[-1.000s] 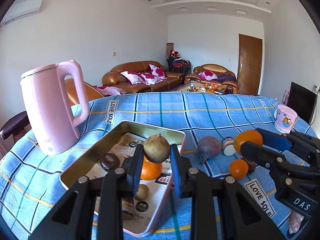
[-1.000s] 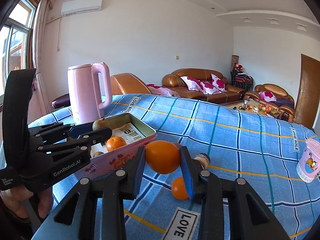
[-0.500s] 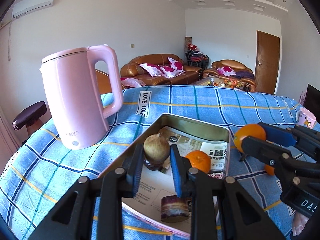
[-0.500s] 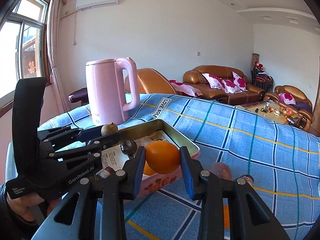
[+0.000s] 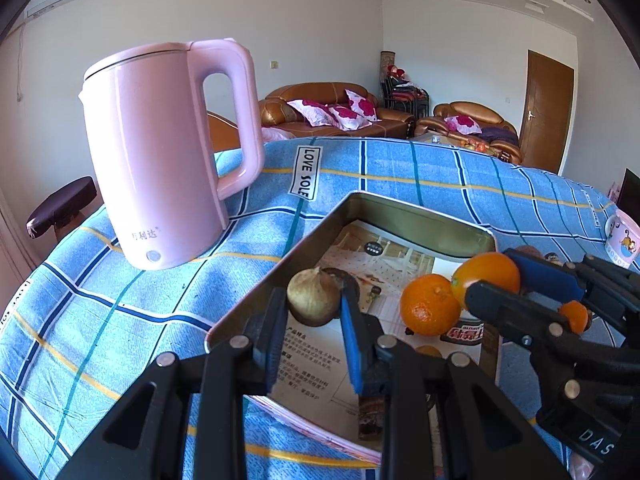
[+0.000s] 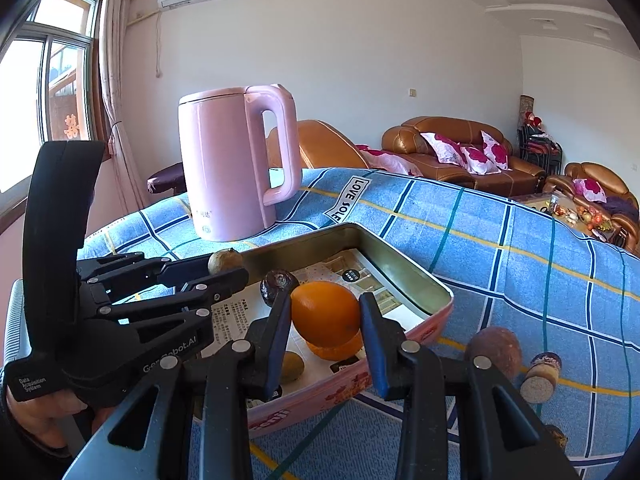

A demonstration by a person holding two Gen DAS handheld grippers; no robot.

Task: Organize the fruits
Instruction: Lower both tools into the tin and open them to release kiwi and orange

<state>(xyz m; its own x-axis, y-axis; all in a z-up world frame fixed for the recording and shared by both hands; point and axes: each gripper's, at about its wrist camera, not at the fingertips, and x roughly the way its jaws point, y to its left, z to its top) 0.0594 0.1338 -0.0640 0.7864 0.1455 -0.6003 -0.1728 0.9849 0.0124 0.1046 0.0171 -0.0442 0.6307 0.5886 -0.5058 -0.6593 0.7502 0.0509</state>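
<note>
My left gripper [image 5: 314, 312] is shut on a brown round fruit [image 5: 314, 300] and holds it over the left rim of the metal tin [image 5: 420, 216]. My right gripper [image 6: 325, 316] is shut on an orange [image 6: 325, 312] and holds it above the tin [image 6: 416, 276], over another orange [image 6: 334, 350] lying inside. In the left wrist view the held orange [image 5: 486, 276] is beside the tin's orange [image 5: 428, 305]. A dark fruit [image 6: 278, 283] and a kiwi-like fruit [image 6: 292, 366] lie in the tin.
A pink kettle [image 5: 168, 152] stands left of the tin on the blue checked cloth [image 5: 100, 300]. On the cloth right of the tin lie a purple-brown fruit [image 6: 494, 350] and a cut piece [image 6: 540, 376]. A pink mug [image 5: 622, 236] stands far right.
Both grippers have moved left with their fruits, from above the loose fruits on the cloth to above the tin. The kettle looms closer in both views.
</note>
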